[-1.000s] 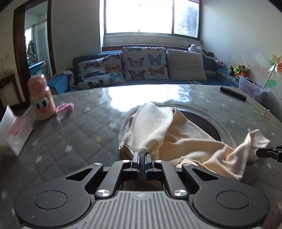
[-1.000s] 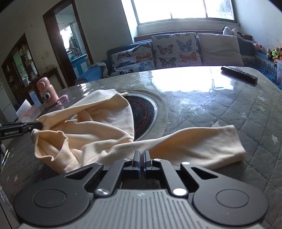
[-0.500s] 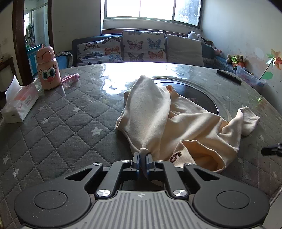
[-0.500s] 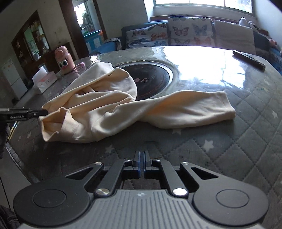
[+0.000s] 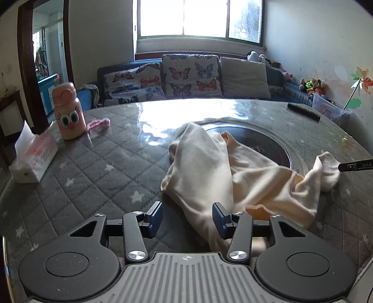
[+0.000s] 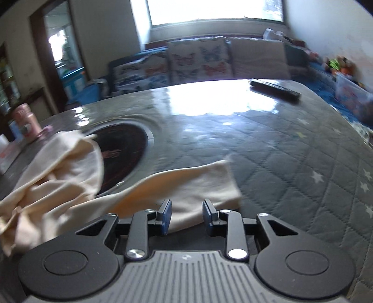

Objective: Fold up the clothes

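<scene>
Both tools just opened: left tool (image 5: 187,215) wide, released garment (image 5: 233,177); right tool (image 6: 186,215) narrower.

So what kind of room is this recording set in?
Most likely a home living room: a sofa with butterfly cushions under a window, stuffed toys by the wall, and a quilt-covered table holding a cream garment.

Two low wrist views, shared garment (image 5: 233,177)
</scene>
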A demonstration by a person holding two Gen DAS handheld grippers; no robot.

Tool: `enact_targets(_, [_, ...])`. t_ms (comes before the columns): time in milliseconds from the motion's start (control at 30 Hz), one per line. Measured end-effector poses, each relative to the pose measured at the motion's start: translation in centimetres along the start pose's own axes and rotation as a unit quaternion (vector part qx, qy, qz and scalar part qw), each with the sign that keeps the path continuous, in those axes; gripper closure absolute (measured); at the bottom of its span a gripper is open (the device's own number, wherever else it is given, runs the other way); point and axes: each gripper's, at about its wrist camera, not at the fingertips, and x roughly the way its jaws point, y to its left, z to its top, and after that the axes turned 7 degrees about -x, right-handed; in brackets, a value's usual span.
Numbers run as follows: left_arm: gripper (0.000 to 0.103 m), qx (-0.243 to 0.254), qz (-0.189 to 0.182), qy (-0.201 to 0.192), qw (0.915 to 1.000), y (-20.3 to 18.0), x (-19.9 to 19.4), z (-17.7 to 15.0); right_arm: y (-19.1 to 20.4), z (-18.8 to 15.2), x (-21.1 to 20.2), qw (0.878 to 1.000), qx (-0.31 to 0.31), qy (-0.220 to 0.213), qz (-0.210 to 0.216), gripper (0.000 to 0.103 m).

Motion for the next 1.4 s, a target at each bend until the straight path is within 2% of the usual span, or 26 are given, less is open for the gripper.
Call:
enact_targets(67, [0.050, 0.005, 0.000, -0.005, 1.0000, -0.4, 0.4, 0.7, -0.3, 0.3, 0.5, 1.000, 0.003, 0.000, -0.001, 0.073])
enact_targets(367, [0.045, 0.024, -0.013, -0.009, 0.9996, -2.7, 3.1, 2.8, 1.3, 3.3, 2.9, 0.999, 0.015, 0.003, 0.052, 0.073])
enact_targets(500, [0.044, 0.028, -0.022, -0.008, 0.9993, -3.1, 3.8, 3.0, 2.5, 4.1, 4.7, 0.997, 0.014, 0.031, 0.067, 0.071])
enact_targets(633, [0.043, 0.034, -0.029, -0.008, 0.9990, -3.3, 4.5, 3.4, 3.5, 4.1, 5.6, 0.997, -0.005, 0.056, 0.051, 0.072])
enact_targets(700, [0.043, 0.035, -0.033, -0.010, 0.9988, -3.4, 4.9, 3.6, 3.7, 3.9, 5.8, 0.997, -0.013, 0.062, 0.049, 0.079])
enact_targets(733, [0.042, 0.035, -0.035, -0.011, 0.9987, -3.3, 5.0, 3.7, 3.9, 3.9, 5.8, 0.997, -0.018, 0.064, 0.049, 0.091])
enact_targets(767, [0.042, 0.035, -0.037, -0.011, 0.9987, -3.3, 5.2, 3.8, 4.2, 4.0, 5.6, 0.997, -0.025, 0.059, 0.047, 0.097])
enact_targets(833, [0.042, 0.035, -0.039, -0.010, 0.9986, -3.3, 5.5, 3.9, 4.8, 4.2, 5.2, 0.997, -0.039, 0.045, 0.041, 0.100])
enact_targets(1000, [0.042, 0.034, -0.038, -0.005, 0.9987, -3.3, 5.7, 3.6, 5.7, 5.3, 2.1, 0.996, -0.065, -0.031, 0.048, 0.101])
enact_targets(1100, [0.041, 0.033, -0.037, -0.003, 0.9987, -3.3, 5.7, 3.3, 5.3, 5.1, 0.1, 0.995, -0.064, -0.054, 0.048, 0.101])
enact_targets(1200, [0.041, 0.037, -0.038, 0.002, 0.9986, -3.5, 5.9, 3.0, 3.8, 3.5, -1.2, 0.998, -0.038, -0.045, 0.033, 0.101])
enact_targets(1333, [0.040, 0.046, -0.039, 0.006, 0.9982, -3.9, 6.1, 2.9, 1.1, 0.5, -0.9, 1.000, 0.001, 0.006, -0.002, 0.098])
enact_targets(1400, [0.040, 0.049, -0.038, 0.005, 0.9980, -4.1, 6.0, 2.9, 0.6, -0.3, -0.7, 1.000, 0.001, 0.020, -0.015, 0.089])
